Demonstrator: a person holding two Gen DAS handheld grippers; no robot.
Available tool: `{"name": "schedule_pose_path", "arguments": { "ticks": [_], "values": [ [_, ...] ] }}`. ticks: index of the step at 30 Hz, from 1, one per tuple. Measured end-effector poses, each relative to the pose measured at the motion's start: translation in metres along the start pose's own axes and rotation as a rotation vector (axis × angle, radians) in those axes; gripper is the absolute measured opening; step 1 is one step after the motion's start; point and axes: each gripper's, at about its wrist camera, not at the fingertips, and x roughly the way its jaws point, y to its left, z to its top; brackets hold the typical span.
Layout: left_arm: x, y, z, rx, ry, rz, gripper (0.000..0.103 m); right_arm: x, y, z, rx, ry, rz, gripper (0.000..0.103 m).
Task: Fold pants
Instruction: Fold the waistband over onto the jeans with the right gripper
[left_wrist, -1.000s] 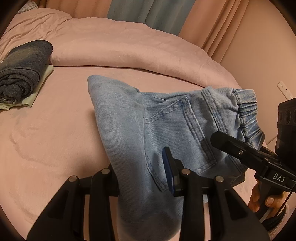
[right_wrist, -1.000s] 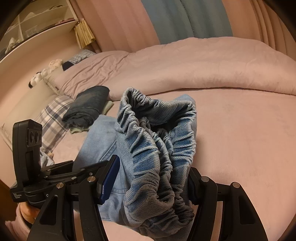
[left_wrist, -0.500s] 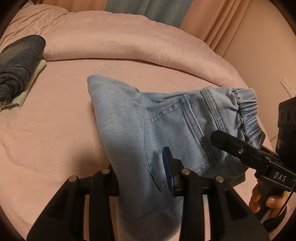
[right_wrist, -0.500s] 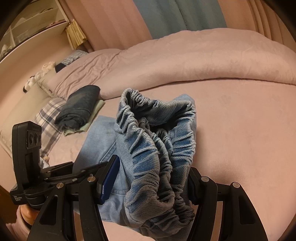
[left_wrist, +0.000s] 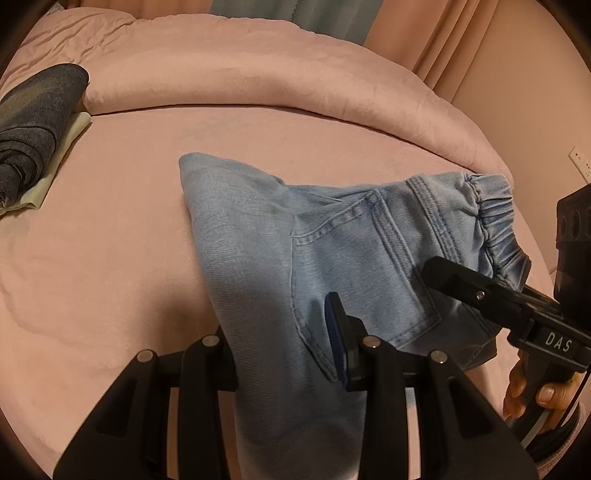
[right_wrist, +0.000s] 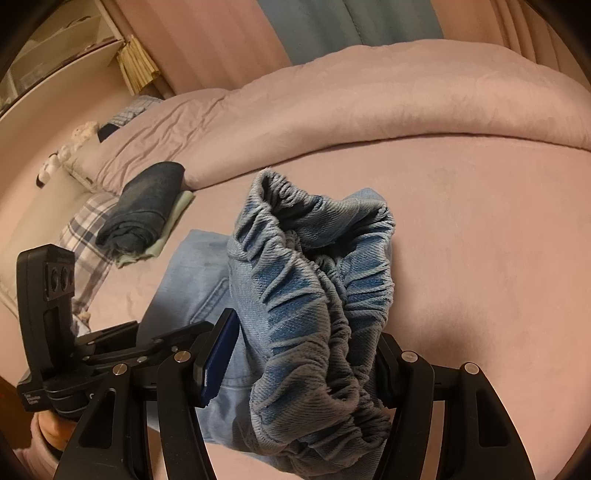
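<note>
One pants (left_wrist: 295, 236), two hand-held grippers

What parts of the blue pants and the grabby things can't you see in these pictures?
- Left wrist view: the pants run off the bottom edge; the left tongs cover the pinched part.
- Right wrist view: the bunched waistband hides the right tongs' far finger.
- Pant legs: hidden under folded denim.

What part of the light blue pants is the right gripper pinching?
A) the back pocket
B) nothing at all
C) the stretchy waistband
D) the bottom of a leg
C: in the right wrist view, the right gripper has its jaws closed on the bunched, ruffled elastic waistband of the light blue pants.
</note>
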Motion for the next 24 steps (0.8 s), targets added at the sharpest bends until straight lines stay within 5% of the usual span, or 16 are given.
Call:
{"name": "schedule_pose_path", "arguments": {
  "ticks": [17,24],
  "values": [
    [0.01,0.006,-0.007,0.024,0.015,0.073,0.044,0.012,-0.02,-0.009,0.078,0.053,-0.026,0.066],
    [-0.002,0.005,-0.013,0.032,-0.006,0.136,0.058,0.0,-0.031,-0.014,0.104,0.059,-0.048,0.067]
  ]
}}
